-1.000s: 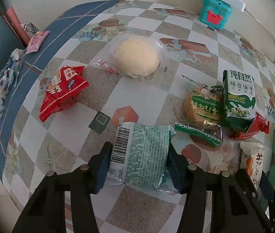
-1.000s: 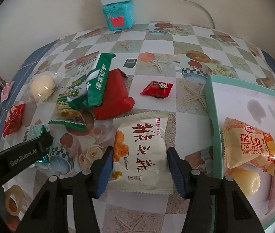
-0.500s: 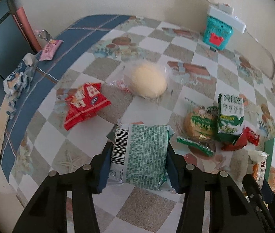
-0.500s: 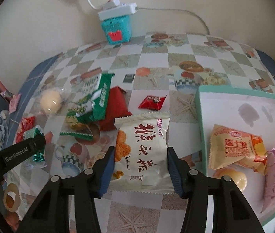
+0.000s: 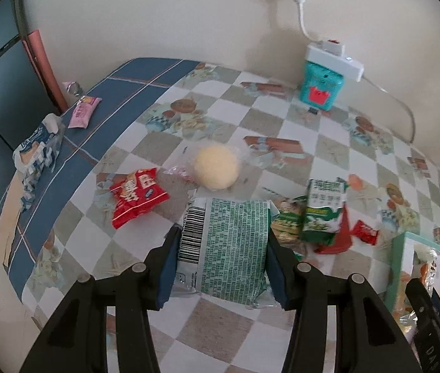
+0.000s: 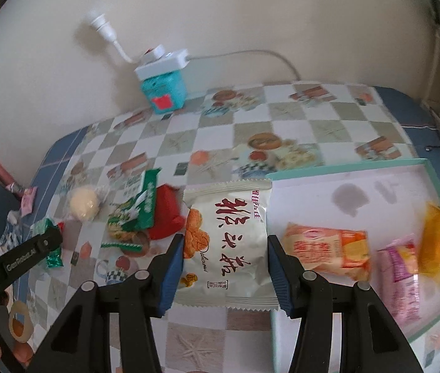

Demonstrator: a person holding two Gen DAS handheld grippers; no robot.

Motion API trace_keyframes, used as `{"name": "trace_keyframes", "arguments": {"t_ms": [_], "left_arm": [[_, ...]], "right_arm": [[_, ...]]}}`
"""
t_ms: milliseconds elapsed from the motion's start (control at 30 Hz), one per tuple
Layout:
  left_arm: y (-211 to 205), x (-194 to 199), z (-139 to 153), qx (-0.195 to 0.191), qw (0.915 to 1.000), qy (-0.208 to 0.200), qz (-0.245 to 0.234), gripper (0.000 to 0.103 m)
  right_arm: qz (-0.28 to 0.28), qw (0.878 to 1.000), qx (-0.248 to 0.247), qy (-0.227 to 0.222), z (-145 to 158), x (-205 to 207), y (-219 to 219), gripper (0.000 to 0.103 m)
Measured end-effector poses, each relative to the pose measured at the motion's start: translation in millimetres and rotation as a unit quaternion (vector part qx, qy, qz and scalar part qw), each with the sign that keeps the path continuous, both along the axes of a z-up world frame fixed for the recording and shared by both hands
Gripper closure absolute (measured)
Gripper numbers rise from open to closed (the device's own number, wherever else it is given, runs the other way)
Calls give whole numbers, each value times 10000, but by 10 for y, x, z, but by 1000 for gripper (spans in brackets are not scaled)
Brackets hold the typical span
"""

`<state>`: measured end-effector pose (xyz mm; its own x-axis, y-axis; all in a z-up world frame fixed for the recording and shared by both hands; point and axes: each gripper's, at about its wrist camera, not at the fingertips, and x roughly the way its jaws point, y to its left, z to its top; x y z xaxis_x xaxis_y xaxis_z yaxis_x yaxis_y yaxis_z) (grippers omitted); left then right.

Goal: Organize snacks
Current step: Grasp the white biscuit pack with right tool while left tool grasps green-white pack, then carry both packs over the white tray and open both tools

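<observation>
Both tools grip packets — the left tool [image 5: 221, 256] a green packet [image 5: 229, 245], the right tool [image 6: 224, 269] a white packet [image 6: 229, 245] — next, carry them over the tray [image 6: 344, 168] at right.

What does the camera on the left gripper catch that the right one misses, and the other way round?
Only the left view shows the barcode side of the green packet clamped in the left gripper.

Only the right view shows the white snack bag gripped by the right gripper and the pink packet lying in the tray.

Both show the round bun, the teal box by the wall and the green biscuit pack.
</observation>
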<state>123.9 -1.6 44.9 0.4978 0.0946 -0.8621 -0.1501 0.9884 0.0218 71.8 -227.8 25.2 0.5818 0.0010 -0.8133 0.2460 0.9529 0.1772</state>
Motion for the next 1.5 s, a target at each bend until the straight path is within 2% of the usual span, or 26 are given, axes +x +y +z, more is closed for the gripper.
{"name": "trace_keyframes", "arguments": {"t_ms": [367,700,900,1300,1500], "left_arm": [[-569,-87,222,32,9978,-291,-596,50],[-1365,-175,381,76,9882,-513,-1438,50],[-1724,-221,366,84,9820,-521,-1815,50],[-2300,-255,159,27,9685,-369,-2464,50],[-2504,-244,82,-30,9640,-345,-2637,50]], "right_arm": [[-789,9966,91,-197,179,-221,-626,49],[-1485,9886,-68,-215,211,-432,-1143,49],[-1757,9843,-80,-145,166,-499,-1353,48],[-2200,9753,-221,-16,101,-630,-1675,48],[-2312,9727,-198,97,6,-643,-1796,48]]}}
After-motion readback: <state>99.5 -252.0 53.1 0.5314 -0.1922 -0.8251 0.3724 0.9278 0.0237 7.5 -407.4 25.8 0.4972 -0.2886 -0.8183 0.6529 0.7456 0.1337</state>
